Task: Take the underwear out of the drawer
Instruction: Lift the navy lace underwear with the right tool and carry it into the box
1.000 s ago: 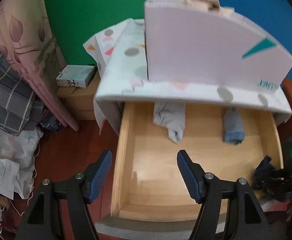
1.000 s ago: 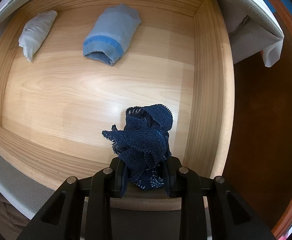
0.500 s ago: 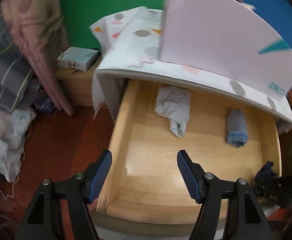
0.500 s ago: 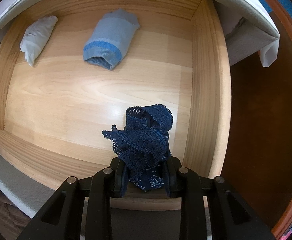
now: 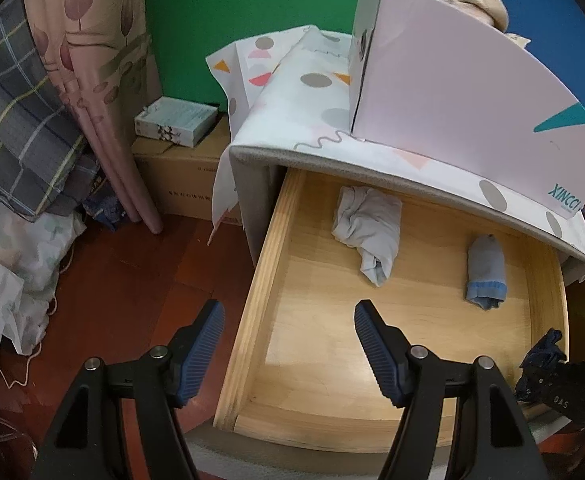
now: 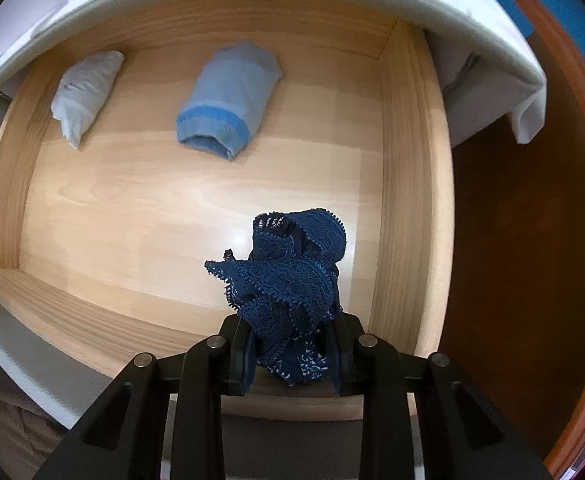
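Right tongs (image 6: pixel 292 354) stay clamped on the navy lace underwear (image 6: pixel 288 280) and have risen a bit: the drawer (image 6: pixel 408 184) floor looks farther off than a second ago. The garment hangs clear above its front right corner. Left tongs (image 5: pixel 288 344) are apart, empty, over the left wall. Grey roll (image 6: pixel 86 94) and blue roll (image 6: pixel 228 100) remain inside.

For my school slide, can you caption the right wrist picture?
Right gripper clamps dark blue lace underwear above the open wooden drawer, two rolled pieces left inside.
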Demonstrator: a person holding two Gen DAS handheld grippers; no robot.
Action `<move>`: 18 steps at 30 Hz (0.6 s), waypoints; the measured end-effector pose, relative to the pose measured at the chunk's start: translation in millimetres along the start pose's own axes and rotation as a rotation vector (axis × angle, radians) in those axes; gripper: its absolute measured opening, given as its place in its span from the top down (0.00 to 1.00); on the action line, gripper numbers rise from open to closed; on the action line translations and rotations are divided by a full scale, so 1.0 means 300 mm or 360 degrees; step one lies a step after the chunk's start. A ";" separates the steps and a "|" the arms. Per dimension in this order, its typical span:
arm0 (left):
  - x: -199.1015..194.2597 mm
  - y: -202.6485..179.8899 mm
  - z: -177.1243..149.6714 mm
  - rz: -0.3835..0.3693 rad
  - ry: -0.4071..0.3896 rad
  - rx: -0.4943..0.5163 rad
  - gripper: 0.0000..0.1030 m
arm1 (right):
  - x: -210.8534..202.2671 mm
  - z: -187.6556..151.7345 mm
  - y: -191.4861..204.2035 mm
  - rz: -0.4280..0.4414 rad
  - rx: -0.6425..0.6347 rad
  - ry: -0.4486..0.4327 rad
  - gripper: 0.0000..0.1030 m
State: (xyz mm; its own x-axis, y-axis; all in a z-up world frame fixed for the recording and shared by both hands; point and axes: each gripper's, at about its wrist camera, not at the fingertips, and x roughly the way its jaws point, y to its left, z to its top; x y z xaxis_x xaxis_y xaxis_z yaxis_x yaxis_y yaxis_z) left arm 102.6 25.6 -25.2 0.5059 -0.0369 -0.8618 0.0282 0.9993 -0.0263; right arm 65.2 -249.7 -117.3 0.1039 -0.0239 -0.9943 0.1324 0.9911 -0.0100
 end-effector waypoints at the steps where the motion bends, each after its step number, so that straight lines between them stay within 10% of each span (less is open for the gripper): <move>1: -0.003 0.001 0.000 0.0000 -0.0007 0.0000 0.32 | -0.011 -0.003 -0.002 -0.0001 -0.0001 -0.0019 0.75; 18: -0.010 0.001 -0.005 0.0002 -0.0033 0.0011 0.33 | -0.230 0.005 -0.033 0.0065 -0.0003 -0.0231 0.75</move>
State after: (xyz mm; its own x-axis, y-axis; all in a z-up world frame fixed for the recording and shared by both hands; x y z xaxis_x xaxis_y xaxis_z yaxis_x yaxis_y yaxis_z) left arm 99.8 25.9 -23.4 0.5236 -0.0358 -0.8512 0.0335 0.9992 -0.0214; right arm 58.3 -258.0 -48.4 0.2508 -0.0022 -0.9680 0.1232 0.9919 0.0297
